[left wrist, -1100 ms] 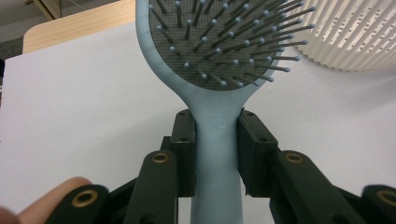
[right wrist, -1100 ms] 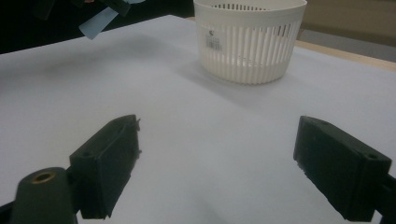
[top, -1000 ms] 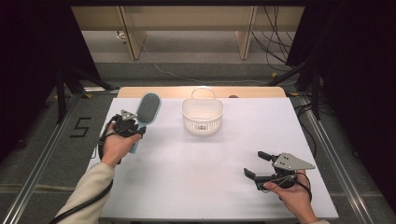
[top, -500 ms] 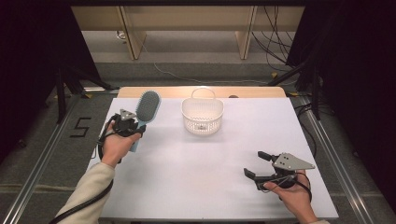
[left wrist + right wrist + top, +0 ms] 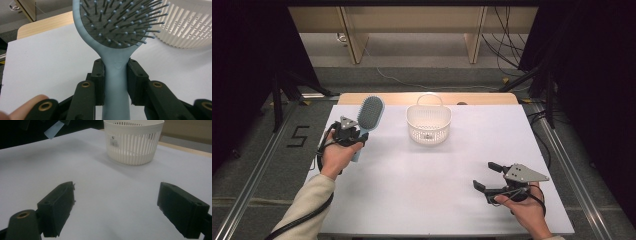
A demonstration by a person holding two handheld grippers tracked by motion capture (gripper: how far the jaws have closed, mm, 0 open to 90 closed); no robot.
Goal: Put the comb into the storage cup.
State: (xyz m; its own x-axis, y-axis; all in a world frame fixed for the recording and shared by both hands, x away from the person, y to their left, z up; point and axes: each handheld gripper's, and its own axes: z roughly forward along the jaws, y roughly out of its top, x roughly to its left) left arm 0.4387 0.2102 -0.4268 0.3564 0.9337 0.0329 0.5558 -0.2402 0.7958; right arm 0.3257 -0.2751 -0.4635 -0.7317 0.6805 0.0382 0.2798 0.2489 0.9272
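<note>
A light-blue hairbrush [image 5: 369, 114] with a grey bristle pad is lifted above the table's left side. My left gripper [image 5: 356, 135] is shut on its handle; in the left gripper view the jaws clamp the handle [image 5: 116, 82] just below the bristle head [image 5: 120, 22]. A white slatted basket [image 5: 428, 122] stands at the back centre of the white table [image 5: 427, 185], to the right of the brush. It also appears in the right gripper view [image 5: 133, 141]. My right gripper [image 5: 486, 176] rests low near the front right, open, with nothing between its fingers [image 5: 57, 207].
The basket has a thin handle standing up at its far side. A wooden strip [image 5: 387, 98] runs along the table's back edge. Cables and metal rails lie on the floor on both sides.
The left gripper has carried the hairbrush slightly up and to the right, toward the basket. The right gripper has stayed in place, open.
</note>
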